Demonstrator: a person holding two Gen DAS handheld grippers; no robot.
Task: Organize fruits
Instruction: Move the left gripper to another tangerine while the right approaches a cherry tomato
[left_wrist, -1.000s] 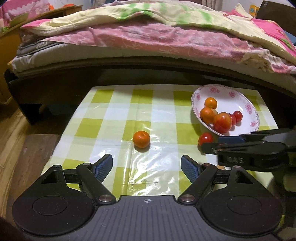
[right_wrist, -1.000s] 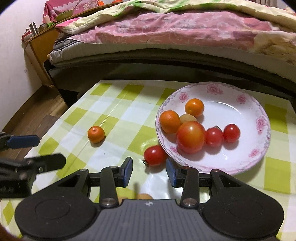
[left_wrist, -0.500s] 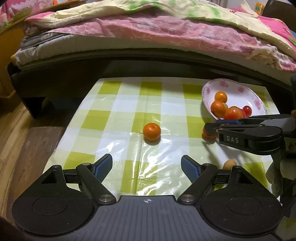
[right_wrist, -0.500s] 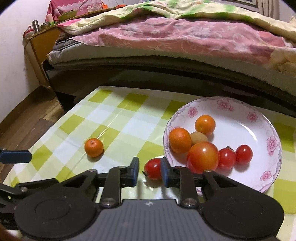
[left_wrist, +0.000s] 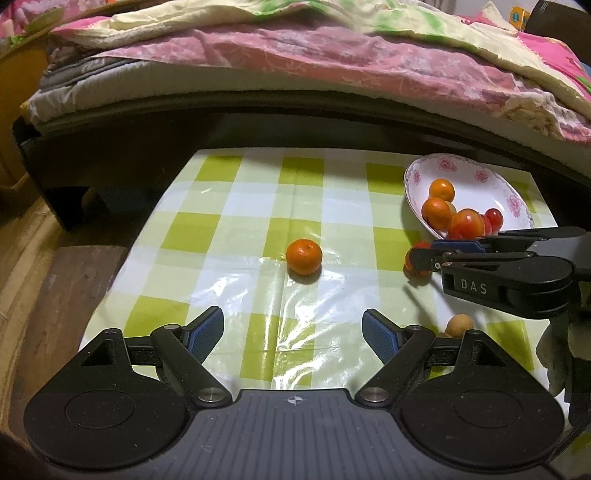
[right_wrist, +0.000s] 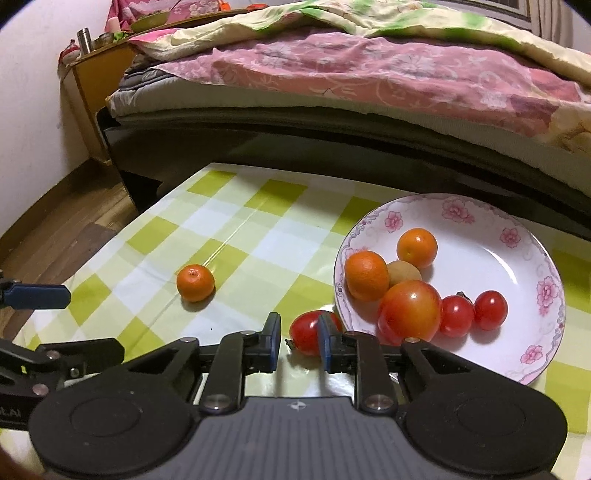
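Observation:
A white flowered plate (right_wrist: 517, 240) (left_wrist: 461, 177) holds several mandarins and tomatoes. A loose red tomato (right_wrist: 308, 332) lies on the checked cloth just left of the plate. My right gripper (right_wrist: 295, 339) is low over the cloth with its jaws narrowed. The tomato sits just beyond and between the fingertips, not gripped. In the left wrist view the tomato (left_wrist: 410, 258) is half hidden behind the right gripper's tip (left_wrist: 424, 258). A loose mandarin (left_wrist: 304, 256) (right_wrist: 195, 282) lies mid-table. My left gripper (left_wrist: 293, 332) is open and empty, short of the mandarin.
A small brown fruit (left_wrist: 459, 325) lies on the cloth near the right front. The table (left_wrist: 258, 206) has a green-and-white checked plastic cover. A bed (left_wrist: 295, 55) with pink bedding runs close behind the table. Wooden floor (right_wrist: 55, 221) lies to the left.
My right gripper has narrowed its jaws and come in around the loose tomato beside the plate. My left gripper has drawn back, so the mandarin looks farther away.

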